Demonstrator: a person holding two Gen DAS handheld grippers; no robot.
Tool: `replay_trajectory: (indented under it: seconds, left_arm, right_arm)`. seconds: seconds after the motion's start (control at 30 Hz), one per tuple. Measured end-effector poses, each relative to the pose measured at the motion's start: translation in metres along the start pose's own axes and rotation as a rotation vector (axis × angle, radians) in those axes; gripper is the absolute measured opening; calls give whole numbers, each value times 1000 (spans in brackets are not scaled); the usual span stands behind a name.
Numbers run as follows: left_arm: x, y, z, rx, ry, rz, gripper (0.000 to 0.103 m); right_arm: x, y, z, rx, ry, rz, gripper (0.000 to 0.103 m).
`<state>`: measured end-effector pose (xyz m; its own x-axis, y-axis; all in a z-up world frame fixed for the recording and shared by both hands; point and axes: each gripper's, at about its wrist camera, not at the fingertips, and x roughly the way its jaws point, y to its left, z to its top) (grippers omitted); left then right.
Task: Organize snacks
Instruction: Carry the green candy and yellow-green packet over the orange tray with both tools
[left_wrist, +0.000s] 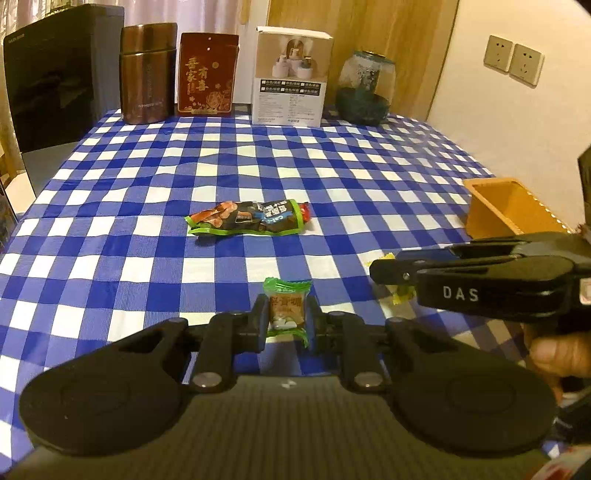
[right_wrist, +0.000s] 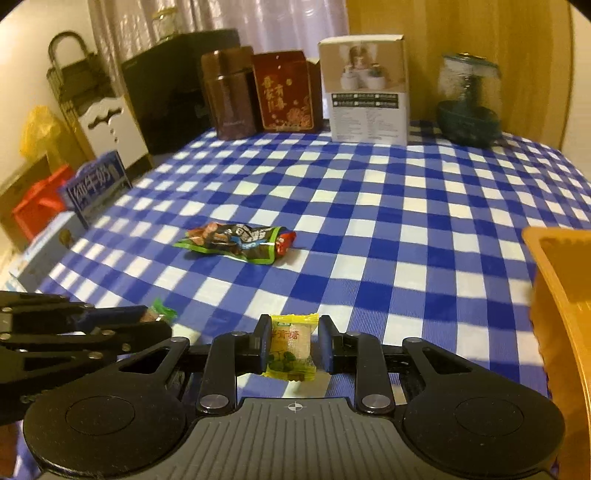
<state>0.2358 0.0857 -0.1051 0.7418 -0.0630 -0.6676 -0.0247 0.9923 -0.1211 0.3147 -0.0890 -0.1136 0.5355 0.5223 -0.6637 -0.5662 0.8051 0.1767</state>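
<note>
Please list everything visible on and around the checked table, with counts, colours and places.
green-wrapped candy: 1, green, between left jaws
yellow-wrapped candy: 1, yellow, between right jaws
snack packet: 1, black and green, table centre
orange tray: 1, orange, right edge
brown canister: 1, back row
red tin: 1, back row
white box: 1, back row
glass jar: 1, back right
tablecloth: 1, blue-white check
left gripper: black, shut
right gripper: black, shut

Brown canister (left_wrist: 149, 74), red tin (left_wrist: 207, 75), white box (left_wrist: 290, 76), perhaps a glass jar (left_wrist: 365, 86)
</note>
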Motion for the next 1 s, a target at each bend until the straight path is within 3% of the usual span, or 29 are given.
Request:
replay_trajectory:
  seconds: [0.7, 1.0]
  left_arm:
    - [-109, -47, -29, -66, -67, -29, 18]
    - [-140, -70, -41, -58, -78, -45, 18]
  right_arm:
    - [-132, 31, -69, 145, -65, -83, 27]
    - [-181, 33, -81, 177, -111, -120, 27]
